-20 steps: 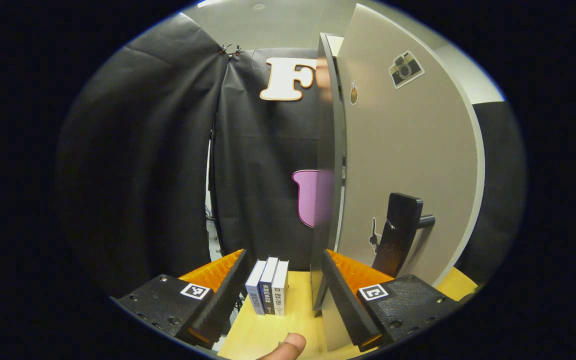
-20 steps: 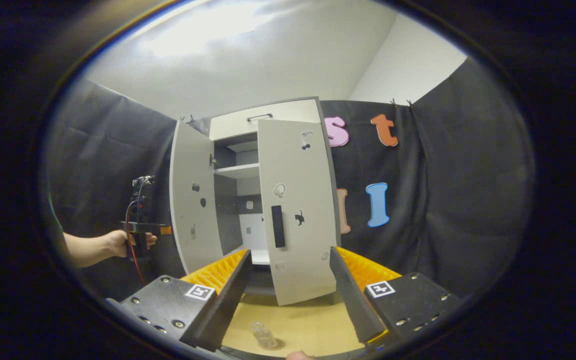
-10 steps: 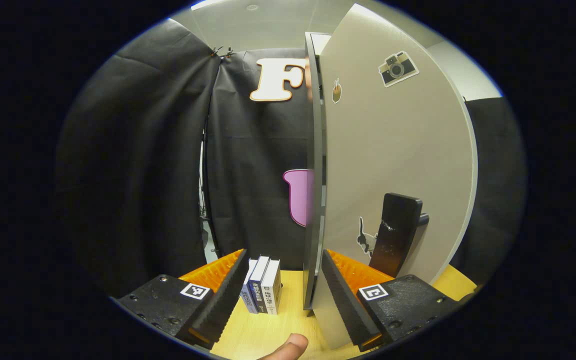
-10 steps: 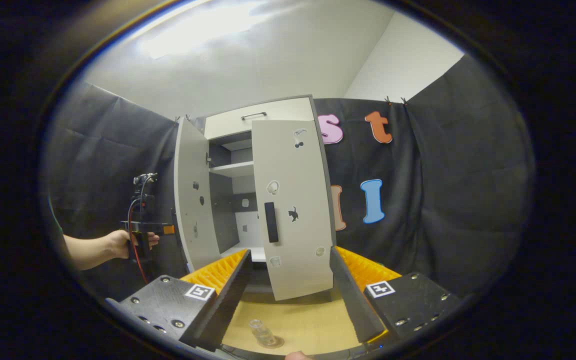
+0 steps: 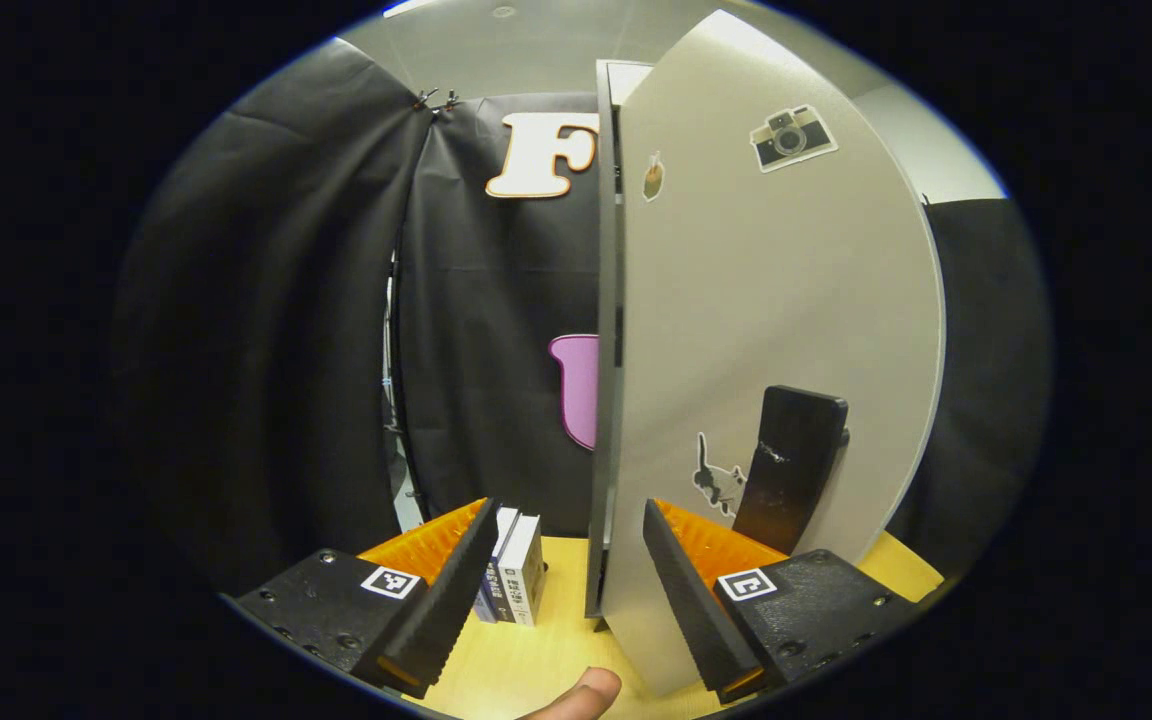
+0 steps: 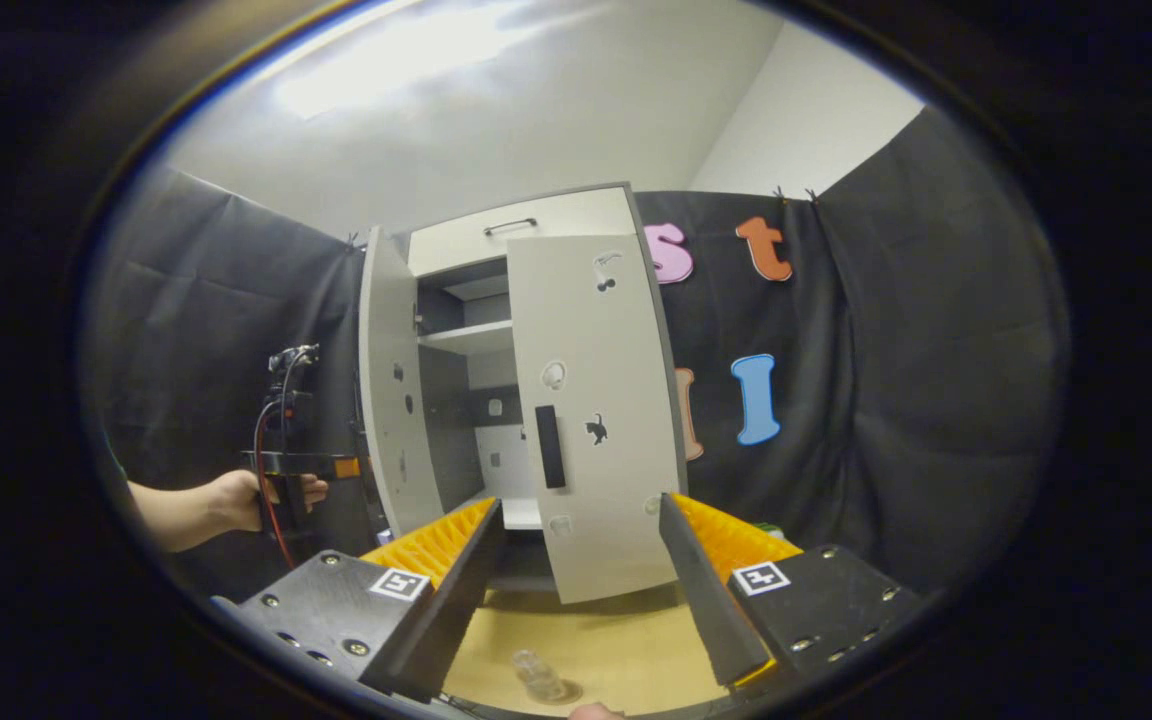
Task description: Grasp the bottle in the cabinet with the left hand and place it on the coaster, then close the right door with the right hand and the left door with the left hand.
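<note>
- Clear glass bottle (image 6: pixel 537 675) stands on the coaster (image 6: pixel 564 690) on our wooden table (image 6: pixel 616 640)
- Our left gripper (image 5: pixel 558 600), spread, empty, straddles the left door (image 5: pixel 776 330) edge
- Our right gripper (image 6: pixel 576 590) hangs apart, empty, facing the cabinet (image 6: pixel 521 215)

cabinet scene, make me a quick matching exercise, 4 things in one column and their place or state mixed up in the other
Things:
1. bottle
2. left door
3. right door
4. books

Place or state:
A. swung wide open
B. partly closed
C. upright on the wooden table, left of the cabinet
D. standing on the coaster

Pairs: 1-D, 2-A, 3-B, 4-C
</note>
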`<state>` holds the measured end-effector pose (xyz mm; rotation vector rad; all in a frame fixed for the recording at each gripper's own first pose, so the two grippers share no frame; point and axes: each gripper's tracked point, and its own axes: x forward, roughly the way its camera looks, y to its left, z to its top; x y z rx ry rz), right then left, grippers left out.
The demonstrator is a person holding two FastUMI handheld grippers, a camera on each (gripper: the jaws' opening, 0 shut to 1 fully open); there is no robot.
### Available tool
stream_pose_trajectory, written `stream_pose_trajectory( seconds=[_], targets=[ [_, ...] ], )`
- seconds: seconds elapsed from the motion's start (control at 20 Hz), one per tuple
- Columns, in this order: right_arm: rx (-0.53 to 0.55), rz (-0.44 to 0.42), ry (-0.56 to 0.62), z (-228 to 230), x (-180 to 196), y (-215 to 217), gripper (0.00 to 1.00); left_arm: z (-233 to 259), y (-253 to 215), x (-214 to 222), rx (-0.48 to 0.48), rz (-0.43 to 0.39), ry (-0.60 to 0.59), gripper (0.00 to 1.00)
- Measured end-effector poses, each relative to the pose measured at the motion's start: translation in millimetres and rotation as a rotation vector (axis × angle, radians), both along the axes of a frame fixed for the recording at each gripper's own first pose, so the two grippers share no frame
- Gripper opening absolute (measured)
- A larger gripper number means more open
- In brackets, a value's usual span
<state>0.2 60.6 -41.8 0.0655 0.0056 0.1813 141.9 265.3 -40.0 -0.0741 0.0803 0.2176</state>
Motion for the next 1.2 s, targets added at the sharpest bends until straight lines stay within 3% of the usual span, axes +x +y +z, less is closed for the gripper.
stream_pose_trajectory(
  seconds=[0.25, 0.3, 0.35, 0.65, 0.7, 0.75, 0.85, 0.9, 1.0, 1.05, 1.1, 1.2],
  targets=[
    [-0.015, -0.027, 0.01, -6.8, 6.5, -6.0, 0.92, -0.2, -10.5, 11.3, 0.0, 0.004, -0.004, 0.93],
    [-0.017, -0.029, 0.006, -7.0, 8.1, -7.3, 0.92, -0.6, -12.8, 14.1, -0.008, -0.001, -0.009, 0.98],
    [-0.014, -0.03, 0.006, -9.2, 8.3, -6.7, 0.92, -1.4, -14.8, 16.8, -0.005, -0.003, -0.008, 0.93],
    [-0.003, -0.039, 0.004, -12.9, 17.0, -8.9, 0.94, -3.1, -32.8, 31.2, 0.002, -0.038, -0.008, 0.93],
    [-0.008, -0.038, 0.001, -10.9, 19.1, -8.9, 0.94, -4.5, -36.7, 33.6, 0.004, -0.045, -0.006, 0.88],
    [-0.012, -0.038, -0.001, -11.1, 20.6, -9.8, 0.94, -5.2, -41.2, 36.6, 0.003, -0.053, -0.005, 0.93],
    [-0.022, -0.048, -0.003, -10.9, 23.8, -13.8, 0.94, -5.2, -53.3, 43.8, 0.002, -0.079, -0.01, 0.88],
    [-0.021, -0.05, -0.003, -10.4, 27.3, -14.2, 0.94, -5.2, -58.9, 46.5, 0.005, -0.088, -0.011, 0.93],
    [-0.014, -0.045, 0.001, -9.2, 32.7, -13.5, 0.92, -2.4, -69.8, 51.8, 0.014, -0.105, -0.018, 0.94],
    [-0.01, -0.049, 0.002, -7.8, 35.9, -15.3, 0.92, -0.9, -75.0, 53.5, 0.018, -0.112, -0.022, 0.89],
    [-0.007, -0.054, 0.003, -5.8, 37.9, -18.2, 0.94, 0.4, -79.9, 55.3, 0.022, -0.12, -0.023, 0.94],
    [-0.002, -0.064, 0.002, -3.0, 41.2, -21.3, 0.94, 2.7, -86.0, 56.0, 0.019, -0.125, -0.033, 0.89]
  ],
)
